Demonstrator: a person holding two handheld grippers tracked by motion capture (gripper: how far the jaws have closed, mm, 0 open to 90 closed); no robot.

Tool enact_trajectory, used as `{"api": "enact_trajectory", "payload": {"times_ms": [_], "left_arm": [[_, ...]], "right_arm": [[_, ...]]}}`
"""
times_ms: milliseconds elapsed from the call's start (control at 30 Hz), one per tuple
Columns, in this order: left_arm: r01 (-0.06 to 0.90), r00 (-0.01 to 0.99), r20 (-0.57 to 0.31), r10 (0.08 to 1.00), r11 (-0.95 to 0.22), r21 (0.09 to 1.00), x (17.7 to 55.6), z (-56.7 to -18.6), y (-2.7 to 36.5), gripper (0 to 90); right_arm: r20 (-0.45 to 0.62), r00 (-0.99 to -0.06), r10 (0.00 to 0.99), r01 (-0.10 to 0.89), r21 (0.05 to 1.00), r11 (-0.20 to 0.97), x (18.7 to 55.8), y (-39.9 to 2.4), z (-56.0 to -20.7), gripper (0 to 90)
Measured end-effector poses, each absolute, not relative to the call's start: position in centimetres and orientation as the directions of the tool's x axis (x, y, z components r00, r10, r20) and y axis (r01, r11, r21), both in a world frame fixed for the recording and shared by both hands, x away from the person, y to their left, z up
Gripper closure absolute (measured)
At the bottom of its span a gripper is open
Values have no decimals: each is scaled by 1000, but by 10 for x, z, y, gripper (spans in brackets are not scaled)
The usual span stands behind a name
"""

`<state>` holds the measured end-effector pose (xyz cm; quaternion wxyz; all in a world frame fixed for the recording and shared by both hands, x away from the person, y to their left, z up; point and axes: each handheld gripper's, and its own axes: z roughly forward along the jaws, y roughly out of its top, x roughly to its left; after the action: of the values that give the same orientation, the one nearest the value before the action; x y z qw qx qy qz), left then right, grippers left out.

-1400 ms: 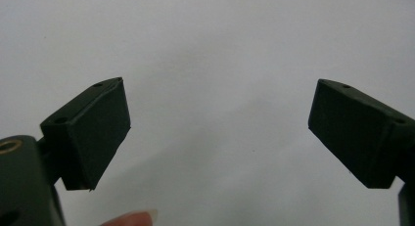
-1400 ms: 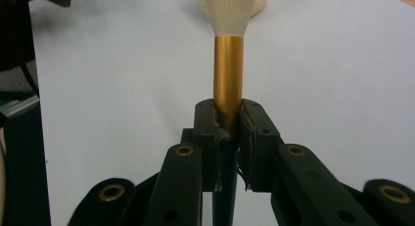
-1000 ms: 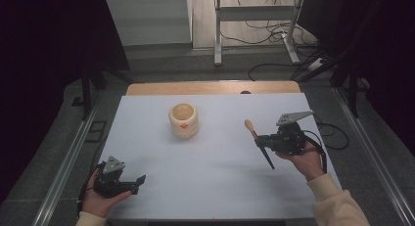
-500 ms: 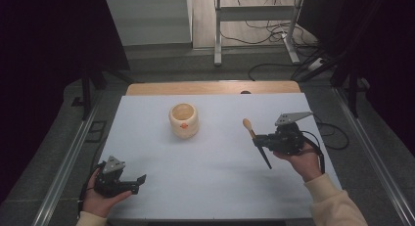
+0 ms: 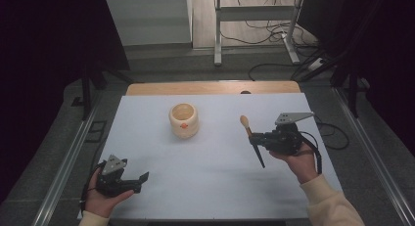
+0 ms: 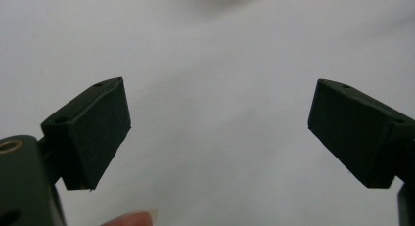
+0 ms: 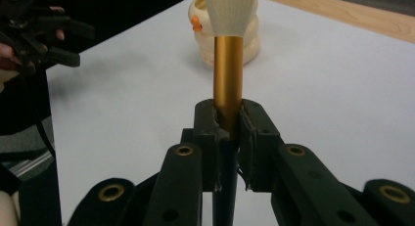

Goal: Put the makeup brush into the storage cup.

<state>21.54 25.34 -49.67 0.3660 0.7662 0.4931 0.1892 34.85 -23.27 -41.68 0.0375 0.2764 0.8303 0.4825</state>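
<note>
Right claw clamped on brush, cup ahead-left of it. Left claw released, idle. Suggest: keep the handle vertical, lower centred over cup mouth.

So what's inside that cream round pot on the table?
In the high view the cream round pot shows an open mouth with a tan inner wall and nothing sticking out. Its bottom is hidden by the rim, so something small lying there cannot be ruled out.
</note>
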Motion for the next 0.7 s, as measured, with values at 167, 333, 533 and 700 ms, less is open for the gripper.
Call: {"api": "enact_trajectory", "payload": {"times_ms": [167, 333, 533, 700], "left_arm": [[608, 439, -93, 893, -219, 763, 216, -494, 251, 125], [598, 439, -120, 891, -190, 778, 216, -490, 248, 140], [591, 451, -140, 882, -177, 787, 217, -486, 240, 141], [562, 469, -153, 870, -161, 811, 221, -481, 228, 149]], "right_arm": [[223, -848, 480, 421, 834, 357, 347, -229, -415, 792], [218, -852, 477, 412, 840, 352, 346, -227, -415, 792], [215, -848, 485, 412, 842, 347, 346, -227, -415, 792], [211, -849, 485, 405, 849, 339, 346, -227, -415, 792]]}}
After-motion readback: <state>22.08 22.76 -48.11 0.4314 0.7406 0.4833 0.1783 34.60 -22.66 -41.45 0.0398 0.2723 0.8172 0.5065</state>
